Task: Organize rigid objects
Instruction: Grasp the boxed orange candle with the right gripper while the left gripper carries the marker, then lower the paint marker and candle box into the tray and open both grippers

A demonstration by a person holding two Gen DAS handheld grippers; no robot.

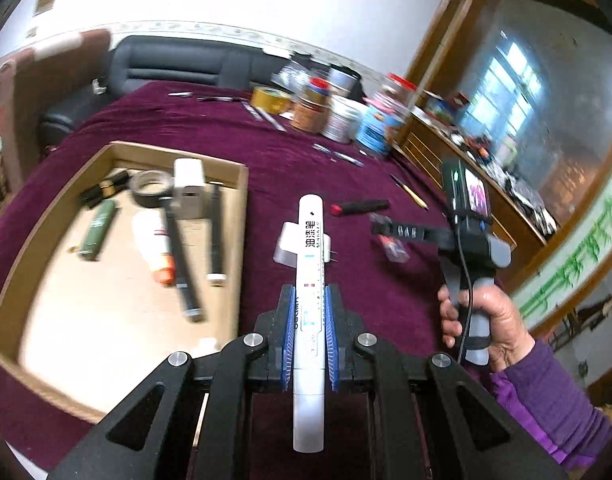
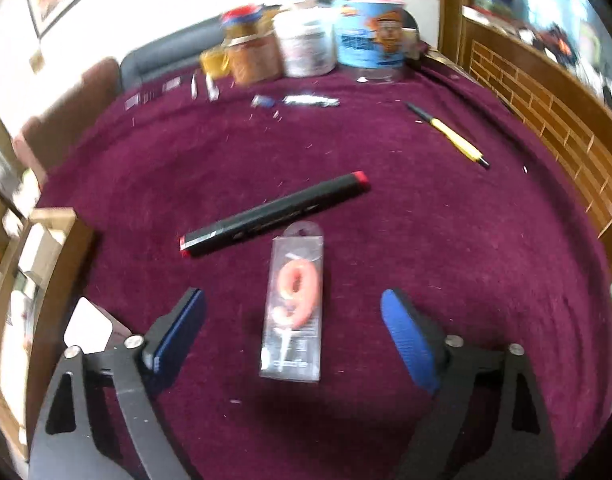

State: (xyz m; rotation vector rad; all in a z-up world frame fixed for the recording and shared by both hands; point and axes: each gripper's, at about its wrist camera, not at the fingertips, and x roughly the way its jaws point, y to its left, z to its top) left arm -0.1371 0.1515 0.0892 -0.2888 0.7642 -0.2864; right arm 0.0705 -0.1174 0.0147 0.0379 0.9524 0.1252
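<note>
Left-wrist view, left to right. A shallow cardboard box (image 1: 241, 208) fills the left half of the frame on the maroon-covered bench (image 1: 346, 152); inside lie a green tube (image 1: 97, 230), a roll of dark tape (image 1: 149, 188), a white block (image 1: 189, 184) and two black markers (image 1: 181, 256), already crowded toward its upper edge. At centre, the left gripper (image 1: 310, 320) is clenched on a white paint marker (image 1: 310, 280), gripped about mid-barrel, so both ends overhang the blue pads. Risk: the smooth round barrel may pivot or slip in the pads during the carry, or land across the box wall instead of inside. At right, a hand (image 1: 486, 328) in a purple sleeve holds the right gripper's handle.

Right-wrist view, left to right. The box corner shows at the left edge. At lower centre the right gripper (image 2: 293, 320) stands released, its jaws wide on either side of a clear packet holding a pink numeral candle (image 2: 293, 300), not touching it. A black marker with red ends (image 2: 273, 216) lies just above the packet; a yellow pen (image 2: 450, 136) sits upper right. Risk: the thin, slick plastic packet lies flat on the cloth, so closing pads may skate over it, crush it, or nudge the neighbouring black marker.
</note>
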